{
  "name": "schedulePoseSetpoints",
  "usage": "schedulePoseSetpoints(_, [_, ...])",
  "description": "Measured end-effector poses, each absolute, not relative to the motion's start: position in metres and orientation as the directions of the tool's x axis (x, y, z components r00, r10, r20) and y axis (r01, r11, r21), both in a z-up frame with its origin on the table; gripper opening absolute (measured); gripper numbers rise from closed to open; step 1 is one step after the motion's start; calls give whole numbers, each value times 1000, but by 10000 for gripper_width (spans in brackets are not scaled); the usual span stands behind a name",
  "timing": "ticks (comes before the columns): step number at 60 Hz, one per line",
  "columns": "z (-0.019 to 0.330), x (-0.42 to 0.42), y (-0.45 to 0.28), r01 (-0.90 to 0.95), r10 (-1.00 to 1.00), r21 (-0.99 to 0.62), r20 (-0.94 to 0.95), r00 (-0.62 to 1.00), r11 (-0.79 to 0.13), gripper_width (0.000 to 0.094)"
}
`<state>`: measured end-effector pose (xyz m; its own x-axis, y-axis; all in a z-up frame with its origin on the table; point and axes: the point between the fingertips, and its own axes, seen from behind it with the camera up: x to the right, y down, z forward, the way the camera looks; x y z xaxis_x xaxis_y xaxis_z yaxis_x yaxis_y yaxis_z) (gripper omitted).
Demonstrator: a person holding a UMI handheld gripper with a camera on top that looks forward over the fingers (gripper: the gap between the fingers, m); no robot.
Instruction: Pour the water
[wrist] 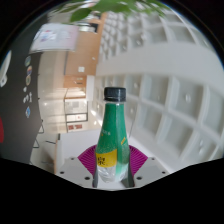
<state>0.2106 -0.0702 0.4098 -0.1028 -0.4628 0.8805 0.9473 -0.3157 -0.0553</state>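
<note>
A green plastic bottle with a black cap and a yellow label stands upright between my fingers. My gripper is shut on the bottle, both magenta pads pressing its lower body from either side. The bottle seems lifted off any surface; its base is hidden behind the gripper body. No cup or other vessel is in view.
A white shelving unit with square compartments fills the space to the right, beyond the bottle. To the left runs a room with a wooden floor and a dark wall. Green leaves show high above.
</note>
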Motion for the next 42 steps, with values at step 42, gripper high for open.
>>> schedulePoseSetpoints(42, [314, 56, -10, 913, -354, 407, 854, -382, -4, 411])
